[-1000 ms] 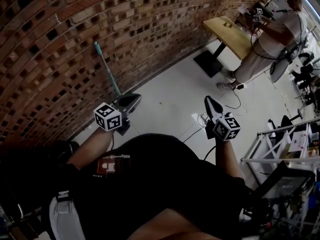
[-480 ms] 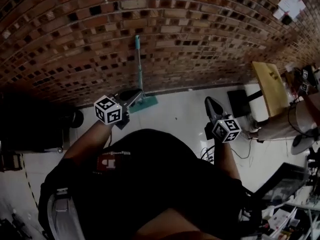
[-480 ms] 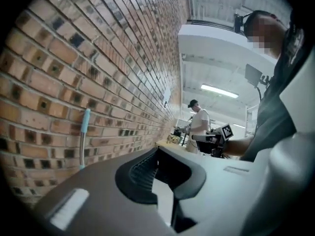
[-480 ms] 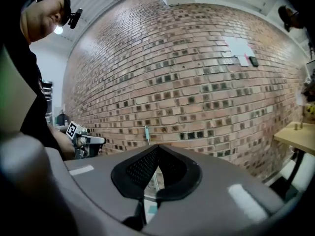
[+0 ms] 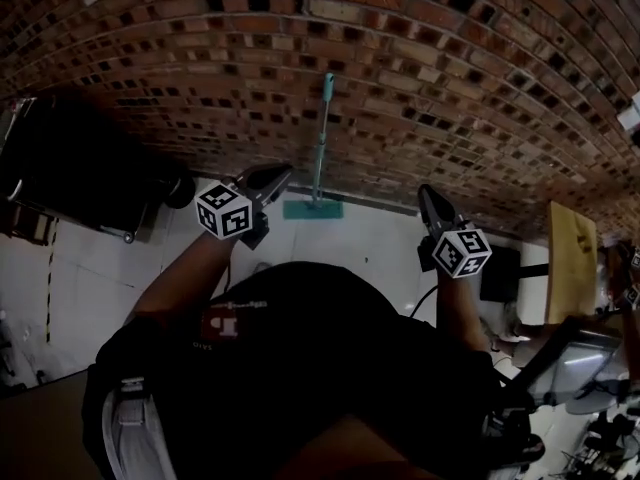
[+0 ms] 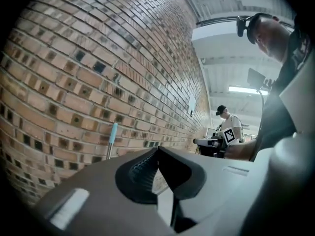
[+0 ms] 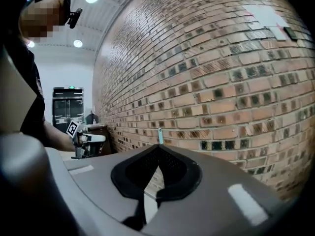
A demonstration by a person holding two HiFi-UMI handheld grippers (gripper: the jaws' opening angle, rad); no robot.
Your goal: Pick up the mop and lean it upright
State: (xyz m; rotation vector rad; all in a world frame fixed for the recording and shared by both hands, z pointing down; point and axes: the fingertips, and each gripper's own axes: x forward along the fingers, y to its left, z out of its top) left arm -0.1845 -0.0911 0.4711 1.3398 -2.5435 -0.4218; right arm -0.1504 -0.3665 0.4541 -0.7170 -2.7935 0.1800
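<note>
Claws, count: two, one in each of the person's hands, each carrying one marker cube.
Dark bulky thing (image 5: pixel 85 178): one, at the far left by the wall; what it is cannot be made out.
Left claw (image 5: pixel 272 176): jaws pressed fully together with nothing between them. It touches nothing, hangs in the air just left of the mop and points at the brick wall (image 5: pixel 420 58).
Left marker cube (image 5: pixel 224 211): one, at the back of that claw, above the forearm.
Mop (image 5: pixel 320 148): one, standing upright and leaning on the bricks. Its flat teal head (image 5: pixel 312 209) lies on the pale floor (image 5: pixel 375 243) at the wall's foot. The thin handle runs up the wall to a teal grip.
Mop and claws: the mop stands between the two, nearer the left one and apart from both.
Mop, left gripper view: the handle (image 6: pixel 112 142) shows against the bricks, left of the closed tips.
Mop, right gripper view: only the teal grip (image 7: pixel 160 136) rises above the tips.
Right claw (image 5: pixel 430 196): jaws closed tip to tip, holding nothing and touching nothing. It hangs well right of the mop.
Right marker cube (image 5: pixel 461 252): one.
Wooden tabletop (image 5: pixel 571 251): one, at the far right.
Other person (image 6: pixel 229 124): one, in a cap, far along the wall.
</note>
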